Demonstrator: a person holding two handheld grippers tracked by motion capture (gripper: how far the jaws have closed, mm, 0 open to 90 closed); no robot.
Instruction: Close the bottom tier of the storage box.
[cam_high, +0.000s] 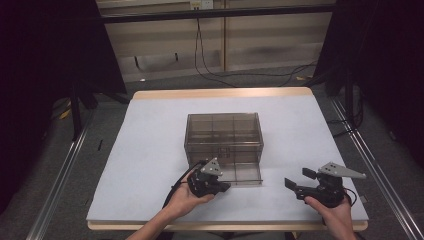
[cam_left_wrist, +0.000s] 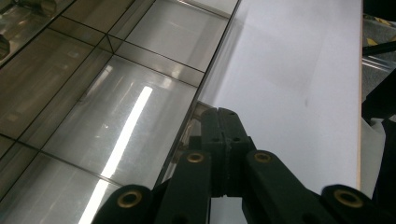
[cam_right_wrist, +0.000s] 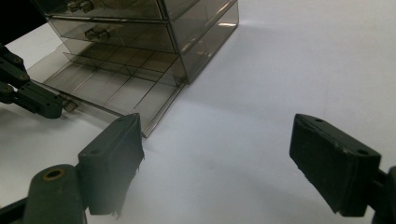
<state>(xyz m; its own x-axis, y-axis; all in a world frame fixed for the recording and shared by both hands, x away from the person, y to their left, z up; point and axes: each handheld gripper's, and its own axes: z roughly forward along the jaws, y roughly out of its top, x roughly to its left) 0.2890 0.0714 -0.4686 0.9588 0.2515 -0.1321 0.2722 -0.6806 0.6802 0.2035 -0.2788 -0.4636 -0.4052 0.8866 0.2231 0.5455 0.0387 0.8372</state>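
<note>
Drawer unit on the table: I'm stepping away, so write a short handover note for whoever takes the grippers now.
Left gripper: shut on the bottom drawer's handle.
Right gripper: open, holding nothing, over bare table to the right of the unit.
Smoky clear drawer unit stands mid-table; its bottom drawer is pulled out toward the person and looks empty. The upper drawers are closed.
Done: bottom drawer opened.
Left: probably to fill or close it.

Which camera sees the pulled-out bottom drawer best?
The right gripper view: the drawer lies open, dividers showing, the left claw at its handle. The high view shows it small. The left gripper view shows its compartments close up.
</note>
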